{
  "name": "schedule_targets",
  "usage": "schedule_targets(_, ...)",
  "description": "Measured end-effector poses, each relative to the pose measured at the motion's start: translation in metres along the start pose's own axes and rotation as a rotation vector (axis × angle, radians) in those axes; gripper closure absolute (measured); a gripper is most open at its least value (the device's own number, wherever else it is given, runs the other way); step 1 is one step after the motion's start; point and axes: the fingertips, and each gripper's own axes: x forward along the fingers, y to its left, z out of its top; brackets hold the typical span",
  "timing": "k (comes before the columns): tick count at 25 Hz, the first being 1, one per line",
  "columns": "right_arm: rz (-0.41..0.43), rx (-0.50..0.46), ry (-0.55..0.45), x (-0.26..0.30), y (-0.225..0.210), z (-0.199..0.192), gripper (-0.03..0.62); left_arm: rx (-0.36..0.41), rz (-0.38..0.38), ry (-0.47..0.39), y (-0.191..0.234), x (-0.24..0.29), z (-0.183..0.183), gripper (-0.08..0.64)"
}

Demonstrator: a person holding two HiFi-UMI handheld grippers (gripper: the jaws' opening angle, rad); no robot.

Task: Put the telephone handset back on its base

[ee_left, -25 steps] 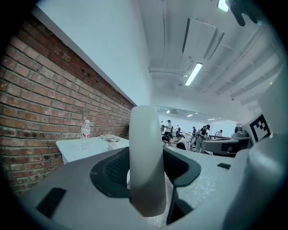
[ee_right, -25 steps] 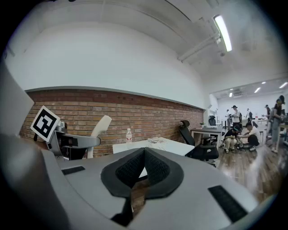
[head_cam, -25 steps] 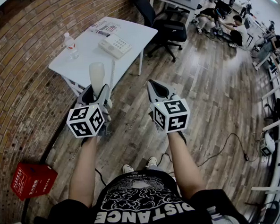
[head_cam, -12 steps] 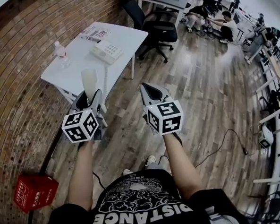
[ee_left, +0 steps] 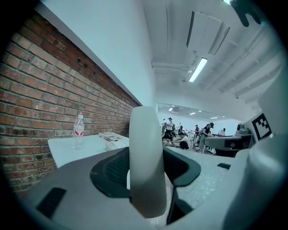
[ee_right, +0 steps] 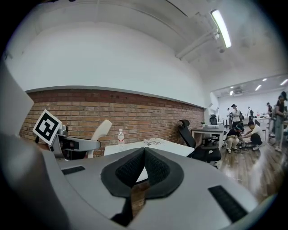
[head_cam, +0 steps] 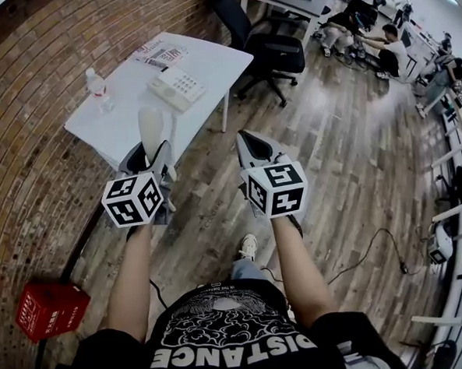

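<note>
While the left gripper [head_cam: 154, 156] clamps the white handset [head_cam: 150, 122] upright, the right gripper [head_cam: 253, 144] is closed on nothing. Just beyond lies the near edge of the white table [head_cam: 217, 57]. The telephone base [head_cam: 177, 87] sits mid-table, with a bottle [head_cam: 97, 85] far left by the brick wall [head_cam: 31, 114]. Open wooden floor [head_cam: 330, 150] spreads right. The shirt [head_cam: 233, 339] reads "DISTANCE".

The person's black T-shirt [head_cam: 225, 350] carries the large white word "DISTANCE", seen upside down from the head view; white print on the red crate [head_cam: 50, 309] and the red label on the water bottle [head_cam: 96, 84] are too small to read
</note>
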Motion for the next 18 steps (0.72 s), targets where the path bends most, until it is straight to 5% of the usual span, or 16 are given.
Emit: schedule_targets(18, 0.199, 0.004, 0.018, 0.110, -0.142, 0.021, 0.592, -0.029, 0.220, 0.013, -0.016, 0.136, 0.016, 0.341)
